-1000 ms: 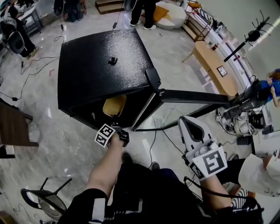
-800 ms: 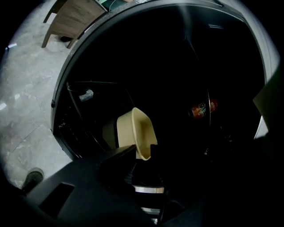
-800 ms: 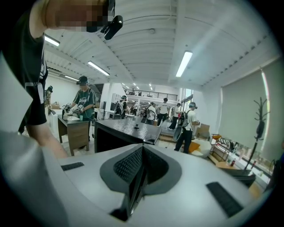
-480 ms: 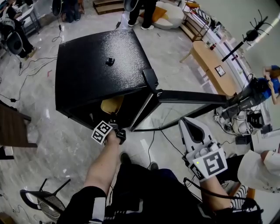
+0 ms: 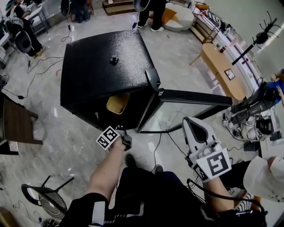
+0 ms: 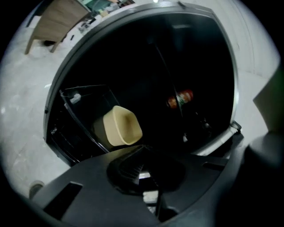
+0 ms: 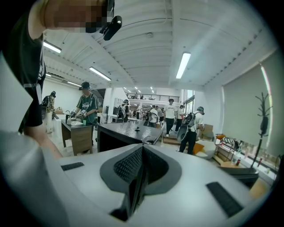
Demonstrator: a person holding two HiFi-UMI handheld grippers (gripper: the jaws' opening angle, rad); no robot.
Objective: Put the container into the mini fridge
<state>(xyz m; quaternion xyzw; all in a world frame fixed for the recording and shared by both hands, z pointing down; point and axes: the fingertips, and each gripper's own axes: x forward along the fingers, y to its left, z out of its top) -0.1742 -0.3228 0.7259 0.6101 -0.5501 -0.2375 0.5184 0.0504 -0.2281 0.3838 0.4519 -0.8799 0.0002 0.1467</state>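
The black left claw (image 6: 143,159) has drawn back from the fridge, and its jaws have just pressed together, empty. Ahead of it, the tan plastic container (image 6: 122,126) lies on its side inside the black mini fridge (image 5: 102,66). The white right claw (image 7: 141,153) is closed, empty.

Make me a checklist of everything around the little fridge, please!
Surface: shiny floor, the fridge stands on it.
Job's things: black fridge with its door open; tan container already inside.
Clutter: small black item on the fridge top; red-labelled item deep inside.
Claws: left claw has just closed, nothing in it, facing the fridge opening; right claw shut, empty, held aside.
Cables: loose cables on the floor beside the fridge.
Surroundings: wooden bench, chair, people standing.
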